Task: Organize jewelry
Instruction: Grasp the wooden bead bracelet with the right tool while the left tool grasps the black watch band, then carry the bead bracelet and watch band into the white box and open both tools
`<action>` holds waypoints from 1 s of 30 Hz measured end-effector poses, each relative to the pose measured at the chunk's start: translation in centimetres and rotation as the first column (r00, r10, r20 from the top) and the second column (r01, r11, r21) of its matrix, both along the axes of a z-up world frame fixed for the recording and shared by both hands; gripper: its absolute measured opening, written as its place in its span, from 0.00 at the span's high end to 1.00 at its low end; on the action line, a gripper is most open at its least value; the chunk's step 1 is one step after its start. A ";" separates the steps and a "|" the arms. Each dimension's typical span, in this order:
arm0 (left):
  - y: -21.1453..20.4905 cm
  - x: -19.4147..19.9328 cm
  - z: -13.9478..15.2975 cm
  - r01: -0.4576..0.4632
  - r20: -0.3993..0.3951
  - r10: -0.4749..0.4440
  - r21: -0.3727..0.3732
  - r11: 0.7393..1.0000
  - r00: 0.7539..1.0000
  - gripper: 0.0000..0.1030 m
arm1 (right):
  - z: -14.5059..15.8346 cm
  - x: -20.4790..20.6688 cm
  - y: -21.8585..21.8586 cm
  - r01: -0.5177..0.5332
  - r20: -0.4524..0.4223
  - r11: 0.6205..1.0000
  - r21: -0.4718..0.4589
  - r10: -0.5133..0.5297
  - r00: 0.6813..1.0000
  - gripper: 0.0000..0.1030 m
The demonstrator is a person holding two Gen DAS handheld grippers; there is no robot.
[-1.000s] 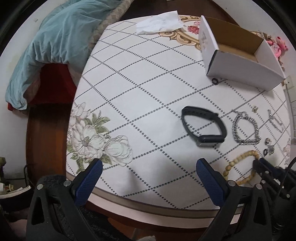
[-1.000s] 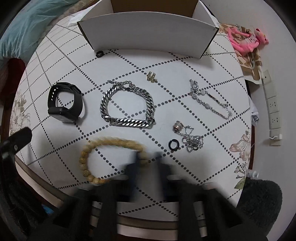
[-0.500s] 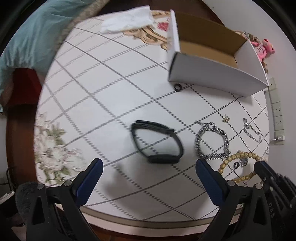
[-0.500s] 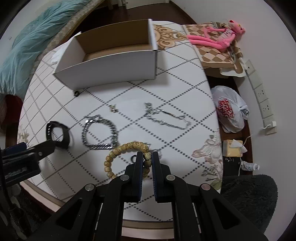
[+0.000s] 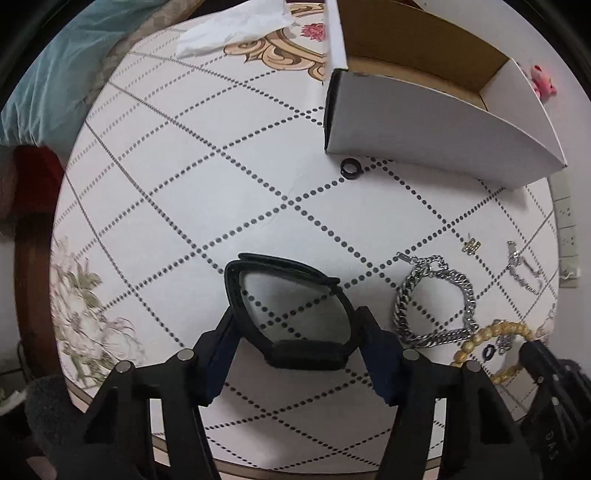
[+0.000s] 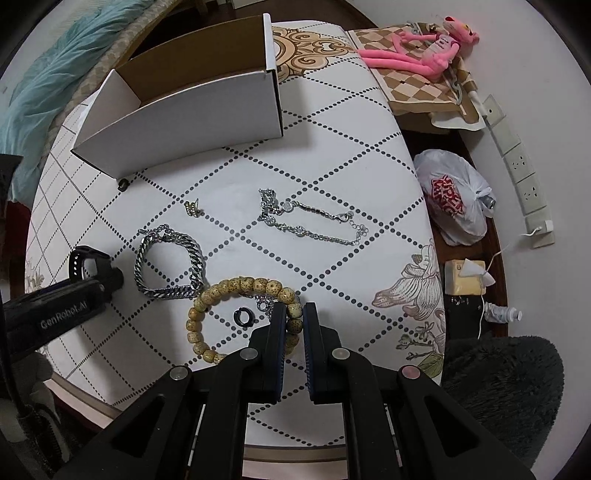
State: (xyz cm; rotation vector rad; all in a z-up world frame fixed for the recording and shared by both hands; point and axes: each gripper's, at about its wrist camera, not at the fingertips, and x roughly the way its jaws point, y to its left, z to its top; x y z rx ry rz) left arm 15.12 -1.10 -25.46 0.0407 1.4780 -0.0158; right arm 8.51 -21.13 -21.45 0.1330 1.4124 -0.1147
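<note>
A black wristband [image 5: 288,306] lies on the round table, and my left gripper [image 5: 297,326] has its fingers pressed against both sides of it. My right gripper [image 6: 294,314] is shut on the wooden bead bracelet [image 6: 229,291], which rests on the table. A silver chain bracelet [image 6: 168,258] lies between the two; it also shows in the left wrist view [image 5: 432,299]. A thin silver bracelet [image 6: 310,221], small earrings [image 6: 192,208], a black ring [image 6: 243,316] and another black ring [image 5: 348,168] lie on the cloth. The open white box [image 5: 424,129] stands at the back.
A white tissue [image 5: 232,29] lies at the far table edge. A pink plush toy [image 6: 421,44] lies on a checked bag at the back right. A plastic bag [image 6: 454,199] and a power strip [image 6: 517,162] are off the table's right side.
My left gripper moved forward to the black wristband and closed on it. My right gripper stayed shut on the bead bracelet while the view shifted slightly closer.
</note>
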 end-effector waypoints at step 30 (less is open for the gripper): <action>-2.1 5.6 15.4 0.102 0.327 -0.064 -0.099 0.990 0.943 0.45 | 15.9 8.6 0.8 -0.144 0.339 0.973 0.178 0.077 0.938 0.91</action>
